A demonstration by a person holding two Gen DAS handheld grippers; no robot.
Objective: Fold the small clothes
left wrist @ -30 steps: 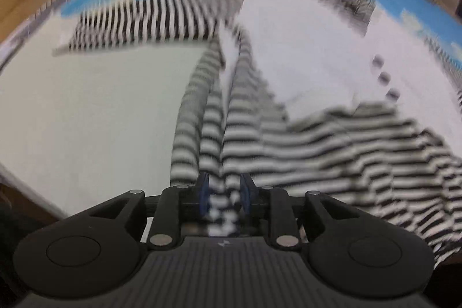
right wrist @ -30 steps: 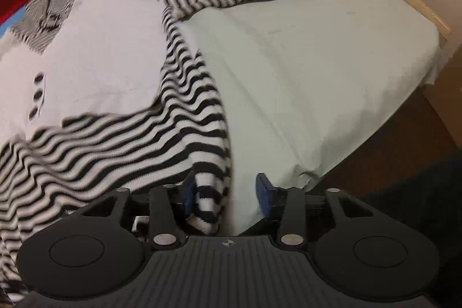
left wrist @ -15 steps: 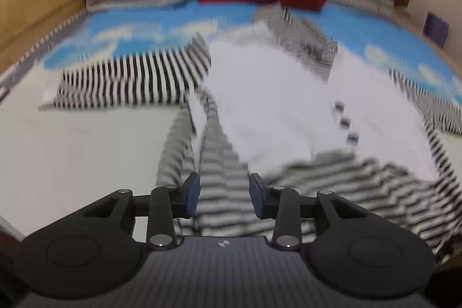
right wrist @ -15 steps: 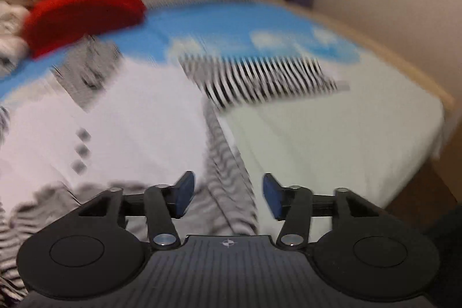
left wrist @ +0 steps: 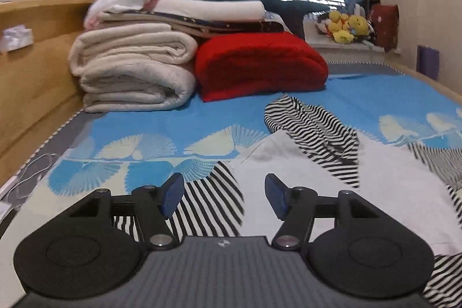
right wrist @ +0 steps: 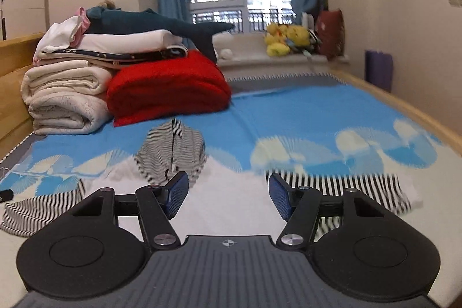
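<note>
Scene: a striped-and-white top (left wrist: 332, 175) lies spread on the bed (left wrist: 173, 123), hood (right wrist: 173, 155) toward the red blanket (left wrist: 260, 71).
Left gripper (left wrist: 223, 197): fingers released, holding nothing, raised over the left sleeve (left wrist: 208, 201).
Right gripper (right wrist: 228, 197): fingers likewise spread and empty; the right sleeve (right wrist: 340, 186) lies stretched out just beyond the right finger.
Step in hand: judged to be the sleeve fold.
How to do it well: drop low, pinch each sleeve near its cuff, carry it inward across the white chest, and lay it flat before letting go.
Risk: a grasp taking only the top layer may drag and wrinkle the body.
</note>
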